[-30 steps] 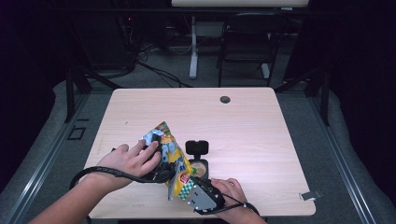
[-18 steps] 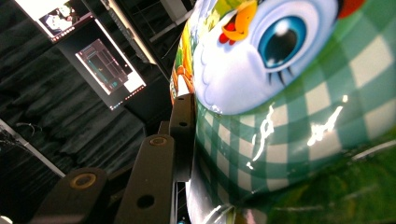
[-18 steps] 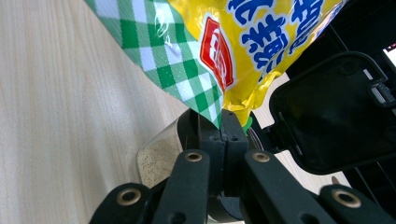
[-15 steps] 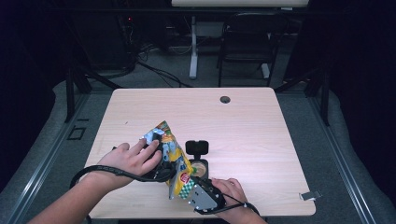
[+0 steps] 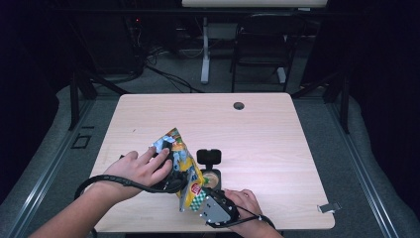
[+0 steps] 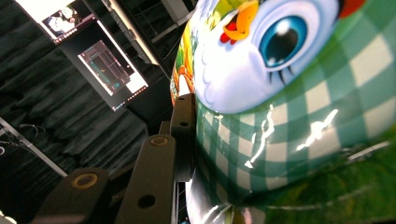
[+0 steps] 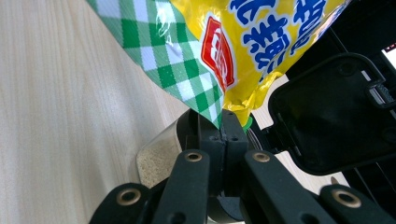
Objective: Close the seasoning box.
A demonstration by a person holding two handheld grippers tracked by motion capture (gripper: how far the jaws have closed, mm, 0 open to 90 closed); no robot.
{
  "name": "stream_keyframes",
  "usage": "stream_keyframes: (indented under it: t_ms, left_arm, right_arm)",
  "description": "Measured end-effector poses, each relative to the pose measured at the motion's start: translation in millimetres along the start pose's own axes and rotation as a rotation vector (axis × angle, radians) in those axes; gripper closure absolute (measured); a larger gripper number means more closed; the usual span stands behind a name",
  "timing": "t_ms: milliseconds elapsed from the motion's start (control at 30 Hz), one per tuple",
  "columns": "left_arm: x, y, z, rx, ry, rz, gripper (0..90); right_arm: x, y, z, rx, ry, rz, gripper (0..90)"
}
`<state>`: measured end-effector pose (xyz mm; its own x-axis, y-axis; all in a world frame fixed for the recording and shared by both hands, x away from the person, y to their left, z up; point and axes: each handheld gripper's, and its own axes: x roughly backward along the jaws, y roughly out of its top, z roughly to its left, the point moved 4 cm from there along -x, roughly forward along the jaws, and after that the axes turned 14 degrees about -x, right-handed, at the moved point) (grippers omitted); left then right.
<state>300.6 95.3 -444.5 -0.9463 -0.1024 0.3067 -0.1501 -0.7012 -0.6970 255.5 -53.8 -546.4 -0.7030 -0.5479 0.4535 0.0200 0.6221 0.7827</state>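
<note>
Snack bag (image 5: 179, 166) — glossy foil, yellow with green-and-white check and a cartoon bird face; held tilted above the near half of the wooden table (image 5: 277, 134), top corner toward 11 o'clock, lower corner toward 5 o'clock.

Left gripper (image 5: 171, 168) — at 9 o'clock of the bag in the high view, wrapped by the left hand (image 5: 136, 171); black jaw laid flat against the checked foil in the left gripper view, bag (image 6: 289, 116) bulging between the jaws. Clamped on the bag's middle, jaws partway apart around its bulk.

Right gripper (image 5: 200, 196) — at the near table edge, 6 o'clock of the bag, carried by the right hand (image 5: 245, 203), grey plate on top. In the right gripper view, jaws pressed tight together, pinching the bag's lower corner (image 7: 224, 109) right at the seal.

Small clear container (image 5: 212, 178) — on the table just beneath the bag's lower corner, at 3 o'clock of it in the high view; pale granular contents visible through its wall (image 7: 156, 158); black lid (image 5: 209, 156) hinged open and standing up at its 12 o'clock side.

Cable hole (image 5: 238, 105) — dark round grommet near the far table edge, at 1 o'clock, well apart from everything else.

Black cable (image 5: 114, 181) — looped over the left wrist.
</note>
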Motion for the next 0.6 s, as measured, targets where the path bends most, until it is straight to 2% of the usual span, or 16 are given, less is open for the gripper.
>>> stream_keyframes:
  t_ms: [33,167,200,600]
  left_arm:
    - [0.4,-0.3,1.5,-0.012,0.008,0.004,73.6]
    - [0.8,-0.7,2.3,-0.013,0.008,0.002,73.6]
    - [1.0,-0.7,2.3,-0.013,0.007,0.001,73.6]
    - [1.2,-0.6,2.8,-0.015,0.005,0.003,73.8]
  right_arm:
    - [0.0,0.0,0.0,0.000,0.000,0.000,90.0]
    - [0.4,0.7,-0.6,-0.002,-0.003,-0.002,90.0]
    - [1.8,0.9,-1.2,0.014,-0.009,0.014,90.0]
    - [1.9,1.0,-1.1,0.012,-0.007,0.013,90.0]
